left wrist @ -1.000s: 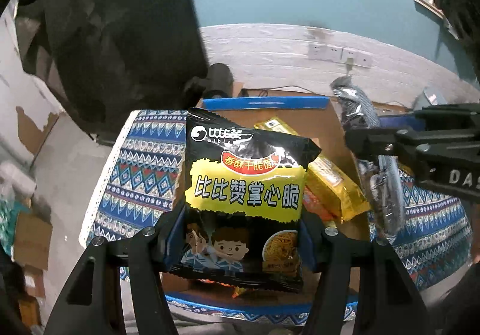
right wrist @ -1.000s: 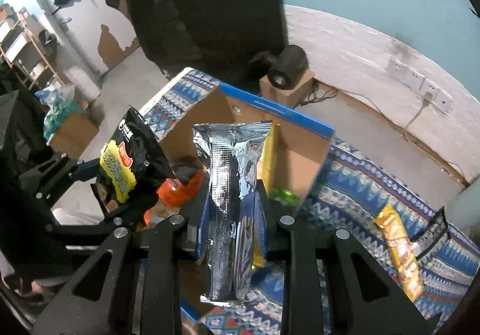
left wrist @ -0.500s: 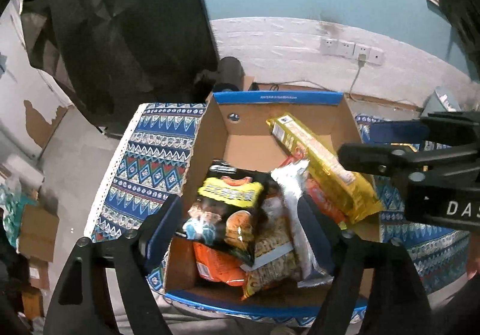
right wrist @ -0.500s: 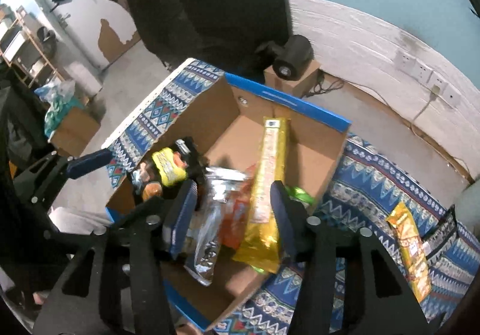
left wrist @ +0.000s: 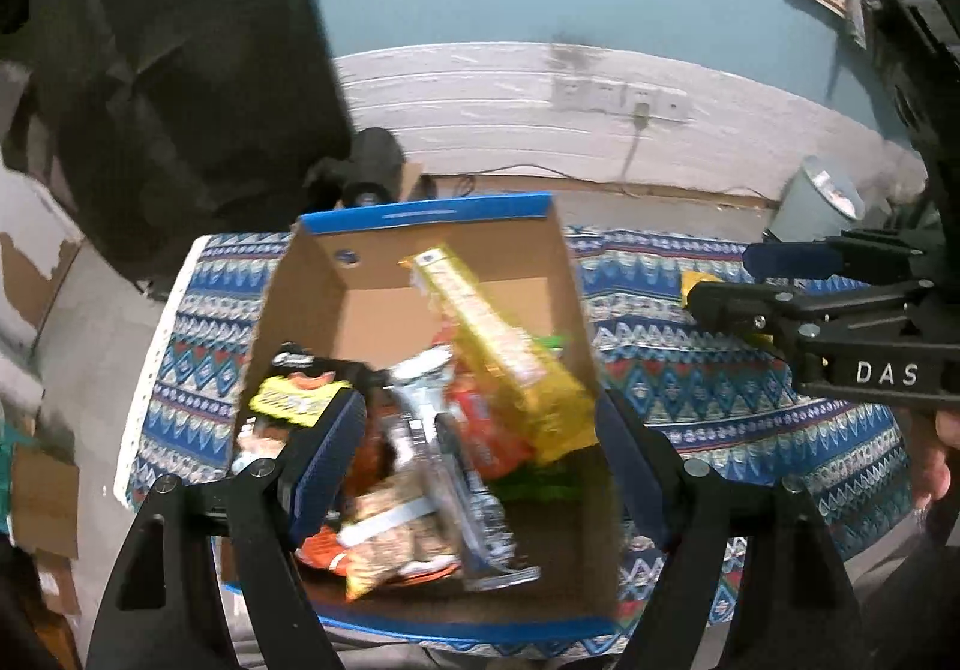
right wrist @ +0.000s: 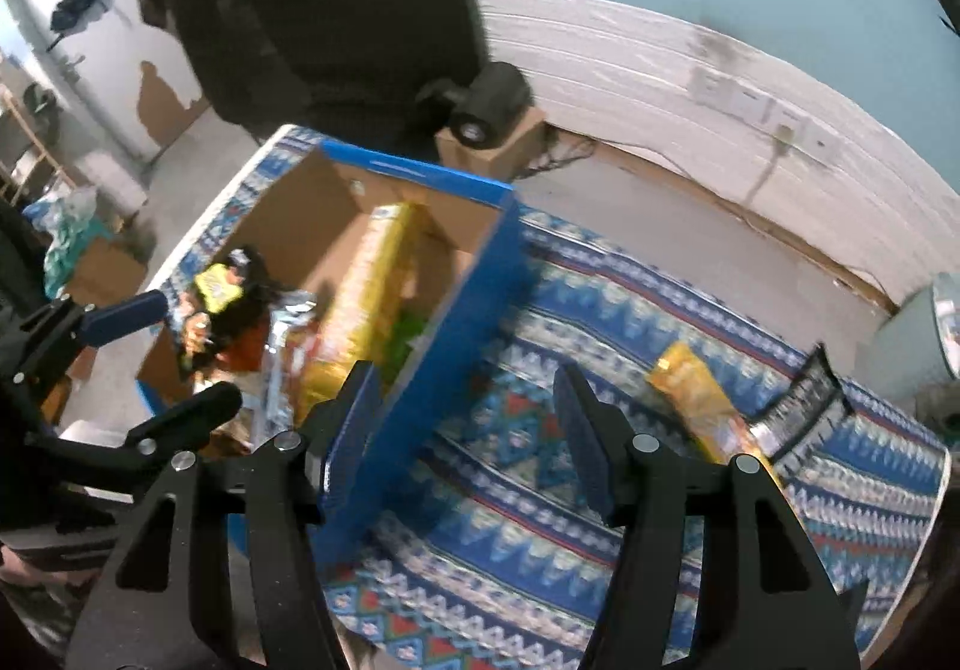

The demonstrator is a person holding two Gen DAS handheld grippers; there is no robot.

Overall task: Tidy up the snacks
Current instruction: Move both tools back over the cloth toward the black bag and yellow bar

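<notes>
1. Since one second ago both grippers have let go of their snacks. The black and yellow noodle bag (left wrist: 294, 400), which the left gripper (left wrist: 480, 448) was holding upright, now lies in the cardboard box (left wrist: 420, 214) at its left side. The silver packet (left wrist: 444, 454), which the right gripper (right wrist: 468, 418) was holding, lies in the middle of the box, among the other snacks.
2. The right gripper has also turned away from the box. It now looks over the patterned cloth (right wrist: 540, 550), with the blue right wall of the box just at its left finger.
3. The left gripper is above the box, its jaws wide and holding nothing. The right gripper is also wide and holding nothing.
4. Two snacks remain outside the box: a long yellow bag (right wrist: 702, 400) and, beside it, a dark packet (right wrist: 804, 406). Both lie on the cloth to the front and right of the right gripper, well apart from the box.
5. The long axis of the yellow bag runs obliquely, from far-left to near-right in the right wrist view.
6. The right gripper is clearly nearer to these two snacks. Probably it will reach to the right and turn so that its jaws close across the narrow side of the yellow bag.
</notes>
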